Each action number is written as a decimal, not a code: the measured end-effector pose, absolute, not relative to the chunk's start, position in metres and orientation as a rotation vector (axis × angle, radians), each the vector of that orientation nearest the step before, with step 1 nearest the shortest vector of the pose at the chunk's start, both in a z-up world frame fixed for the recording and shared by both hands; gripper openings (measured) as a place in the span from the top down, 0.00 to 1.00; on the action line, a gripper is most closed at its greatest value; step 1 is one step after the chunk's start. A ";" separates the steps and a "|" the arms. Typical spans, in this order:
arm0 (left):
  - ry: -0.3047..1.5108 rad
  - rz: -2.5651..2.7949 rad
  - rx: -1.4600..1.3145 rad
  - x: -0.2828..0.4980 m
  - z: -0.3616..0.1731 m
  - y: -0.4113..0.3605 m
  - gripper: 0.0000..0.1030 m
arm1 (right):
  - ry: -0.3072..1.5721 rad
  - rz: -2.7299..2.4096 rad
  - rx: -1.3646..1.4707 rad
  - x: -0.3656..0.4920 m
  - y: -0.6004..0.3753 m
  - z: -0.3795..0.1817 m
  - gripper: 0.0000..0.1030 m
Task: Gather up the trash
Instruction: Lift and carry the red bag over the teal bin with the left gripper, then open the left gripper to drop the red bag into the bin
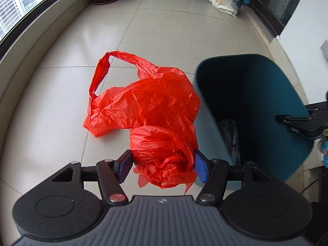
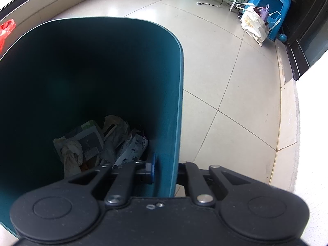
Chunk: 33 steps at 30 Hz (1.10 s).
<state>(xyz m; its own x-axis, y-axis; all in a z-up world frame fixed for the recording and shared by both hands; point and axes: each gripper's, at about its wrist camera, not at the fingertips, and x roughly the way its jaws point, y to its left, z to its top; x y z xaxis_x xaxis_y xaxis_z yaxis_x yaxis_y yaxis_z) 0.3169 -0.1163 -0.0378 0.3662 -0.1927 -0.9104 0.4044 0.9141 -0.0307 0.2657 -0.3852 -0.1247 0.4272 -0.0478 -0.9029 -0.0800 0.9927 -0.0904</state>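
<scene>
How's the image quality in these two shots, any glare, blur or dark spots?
Left wrist view: daylight glare on the floor tiles, fisheye bending the window ledge, red bag sharp. Right wrist view: the bin interior is mostly black shadow, the trash at the bottom dim, and the white wall overexposed.

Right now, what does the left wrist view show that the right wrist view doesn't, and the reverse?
Left wrist only: the left claw gripping the bunched red plastic bag, beside the bin.

Right wrist only: the right claw clamped on the bin wall, the paper trash at the bottom, and a blue stool.

Both: the teal bin, tiled floor and white shopping bag.
</scene>
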 end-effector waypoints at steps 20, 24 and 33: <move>1.179 -0.504 0.346 0.298 -0.100 -0.223 0.40 | 1.129 0.032 -0.098 0.265 -0.393 -0.126 0.94; 1.226 -0.505 0.358 0.302 -0.120 -0.235 0.40 | 1.136 0.036 -0.053 0.266 -0.398 -0.125 0.95; 1.368 -0.500 0.391 0.306 -0.162 -0.248 0.39 | 1.130 0.041 -0.029 0.267 -0.404 -0.121 0.96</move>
<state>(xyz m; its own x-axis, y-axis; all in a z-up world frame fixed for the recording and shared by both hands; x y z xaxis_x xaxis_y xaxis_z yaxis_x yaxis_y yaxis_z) 0.3056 -0.2477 -0.1622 0.1252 -0.1106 -0.9859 0.5512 0.8340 -0.0235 0.2668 -0.4043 -0.1205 0.4256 0.0185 -0.9047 -0.0479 0.9989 -0.0022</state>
